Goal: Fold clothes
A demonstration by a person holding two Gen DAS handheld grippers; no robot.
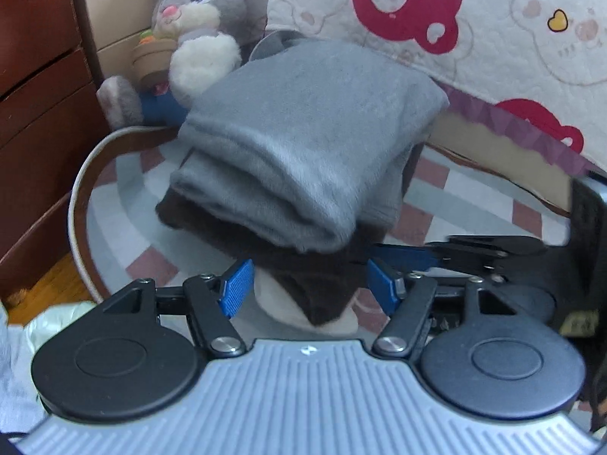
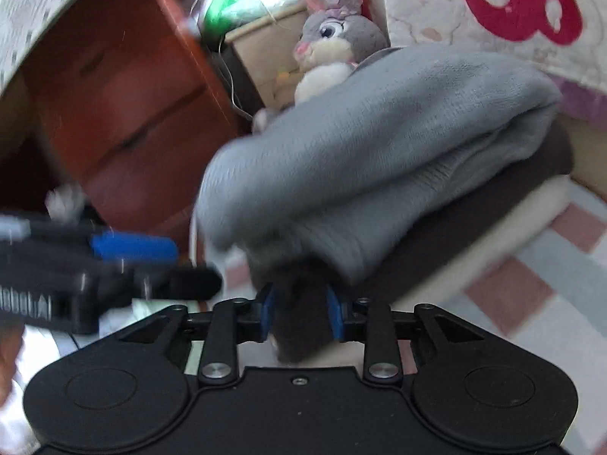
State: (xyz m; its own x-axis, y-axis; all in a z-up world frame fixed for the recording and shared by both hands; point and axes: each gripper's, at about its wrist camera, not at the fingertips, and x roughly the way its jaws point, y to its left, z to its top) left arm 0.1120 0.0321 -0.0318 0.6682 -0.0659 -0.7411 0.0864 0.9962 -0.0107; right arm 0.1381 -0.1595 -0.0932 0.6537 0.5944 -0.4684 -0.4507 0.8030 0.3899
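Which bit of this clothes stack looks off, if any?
The grey folded garment sits askew on the dark brown one, overhanging its front edge in a loose roll. A brown corner sticks out between the right tongs. The left tongs are open around the brown corner.

A folded grey garment (image 2: 379,159) is stacked on a dark brown garment (image 2: 466,227). A corner of the brown fabric is clamped between the blue pads of the right gripper (image 2: 299,316). The left gripper (image 2: 132,261) is seen blurred at left. A grey plush rabbit (image 2: 334,49) is propped behind, beside wooden drawers (image 2: 125,113).
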